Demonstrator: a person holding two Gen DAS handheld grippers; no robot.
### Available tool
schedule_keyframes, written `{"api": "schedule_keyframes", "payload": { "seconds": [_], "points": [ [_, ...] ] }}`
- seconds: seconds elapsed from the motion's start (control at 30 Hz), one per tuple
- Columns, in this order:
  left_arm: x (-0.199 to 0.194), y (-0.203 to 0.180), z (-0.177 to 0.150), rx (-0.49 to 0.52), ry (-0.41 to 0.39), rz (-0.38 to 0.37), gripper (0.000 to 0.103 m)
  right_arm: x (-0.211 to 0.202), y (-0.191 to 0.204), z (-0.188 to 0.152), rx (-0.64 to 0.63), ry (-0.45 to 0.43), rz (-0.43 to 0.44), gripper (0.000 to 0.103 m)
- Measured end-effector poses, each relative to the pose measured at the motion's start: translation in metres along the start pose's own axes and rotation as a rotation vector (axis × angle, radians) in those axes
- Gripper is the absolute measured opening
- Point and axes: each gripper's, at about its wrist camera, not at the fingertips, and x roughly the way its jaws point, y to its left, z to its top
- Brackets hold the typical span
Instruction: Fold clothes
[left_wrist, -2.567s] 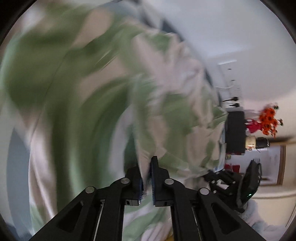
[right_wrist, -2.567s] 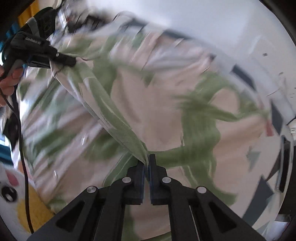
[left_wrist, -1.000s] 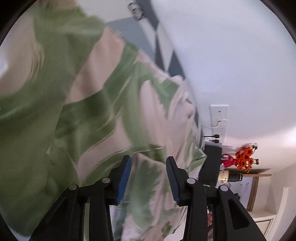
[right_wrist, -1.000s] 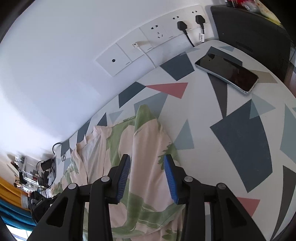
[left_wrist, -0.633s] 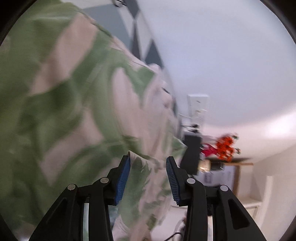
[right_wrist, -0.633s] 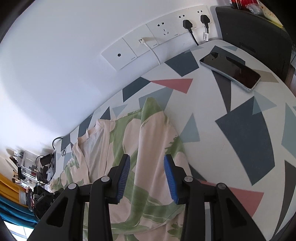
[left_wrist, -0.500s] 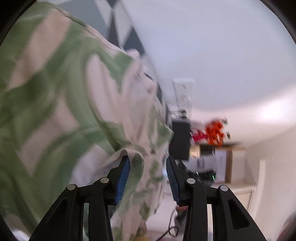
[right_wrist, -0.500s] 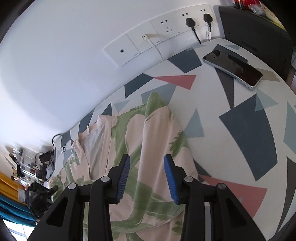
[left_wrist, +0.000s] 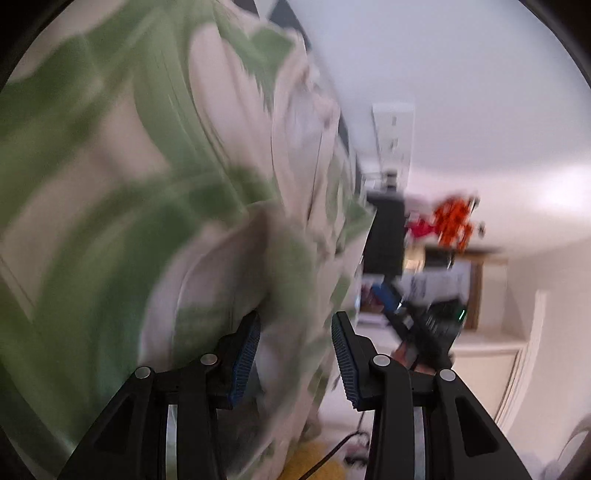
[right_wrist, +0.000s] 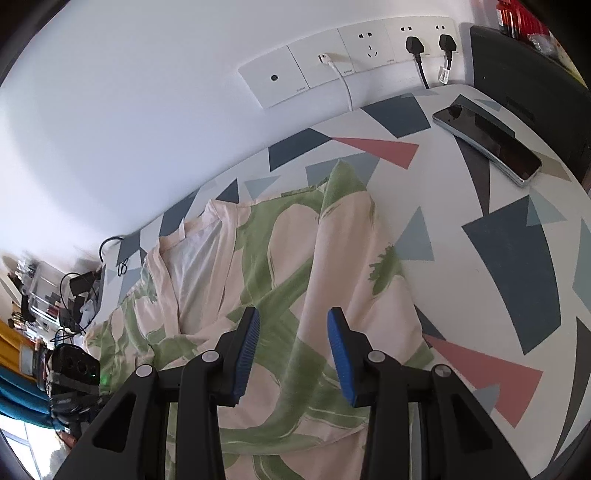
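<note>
A pink garment with green leaf print lies partly folded on the patterned table, its neckline toward the wall. My right gripper hovers over it, open, with nothing between its blue pads. In the blurred left wrist view the same garment fills the left side, very close. My left gripper is open, and a fold of cloth lies loose between its fingers without being pinched. Each view shows the other gripper: the left gripper at the lower left, the right gripper in a hand.
A phone lies on the table at the far right beside a black box. Wall sockets with plugs and cables run along the wall behind. Cables and clutter sit at the table's left end. Orange flowers stand beyond.
Both grippers, earlier shut on the garment, now stand open. The left view has swung, bringing the room into sight. The right gripper has drawn back along the garment.
</note>
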Motion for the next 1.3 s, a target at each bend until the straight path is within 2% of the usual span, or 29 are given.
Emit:
{"api": "schedule_keyframes", "payload": {
  "seconds": [0.1,0.3,0.33,0.37,0.4,0.43,0.57,0.67,0.83,0.93,0.97,1.0,1.07,1.17,1.3],
  "points": [
    [-0.007,-0.004,0.01,-0.001,-0.079,-0.004,0.038,0.002,0.0,-0.001,0.0,0.005,-0.014,0.04],
    [0.005,-0.015,0.013,0.011,-0.109,0.11,0.038,0.006,-0.004,0.002,-0.016,0.0,-0.087,0.04],
    [0.004,-0.018,0.008,0.023,-0.129,0.13,0.032,0.007,-0.005,0.004,-0.018,-0.004,-0.105,0.04],
    [0.006,-0.022,0.005,0.04,-0.139,0.16,0.016,0.007,-0.007,0.007,-0.02,-0.008,-0.123,0.04],
    [0.003,-0.024,0.002,0.048,-0.152,0.183,0.007,0.008,-0.011,0.011,-0.018,-0.015,-0.144,0.04],
    [0.0,-0.026,-0.001,0.055,-0.165,0.206,0.002,0.009,-0.015,0.017,-0.005,-0.023,-0.153,0.04],
    [-0.032,-0.04,-0.012,0.066,-0.318,0.191,0.002,0.011,-0.031,0.042,0.06,-0.05,-0.175,0.04],
    [-0.053,-0.059,-0.016,0.101,-0.407,0.211,0.002,0.02,-0.033,0.066,0.074,-0.044,-0.165,0.04],
    [-0.081,-0.094,-0.025,0.185,-0.536,0.25,0.002,0.06,-0.015,0.102,-0.005,0.012,-0.196,0.04],
    [-0.087,-0.102,-0.025,0.188,-0.582,0.262,0.002,0.094,-0.009,0.116,-0.048,0.085,-0.248,0.04],
    [-0.088,-0.104,-0.022,0.181,-0.595,0.267,0.002,0.101,-0.009,0.12,-0.049,0.099,-0.259,0.03],
    [-0.088,-0.102,-0.019,0.167,-0.603,0.272,0.002,0.108,-0.01,0.124,-0.047,0.109,-0.268,0.007],
    [-0.094,-0.096,-0.009,0.123,-0.628,0.269,0.002,0.111,-0.012,0.132,-0.026,0.101,-0.268,0.006],
    [-0.106,-0.077,0.005,0.025,-0.662,0.226,0.002,0.109,-0.011,0.141,-0.03,0.079,-0.249,0.003],
    [-0.11,-0.05,0.024,-0.067,-0.675,0.236,0.002,0.111,-0.011,0.15,-0.039,0.054,-0.266,0.001]
  ]
}}
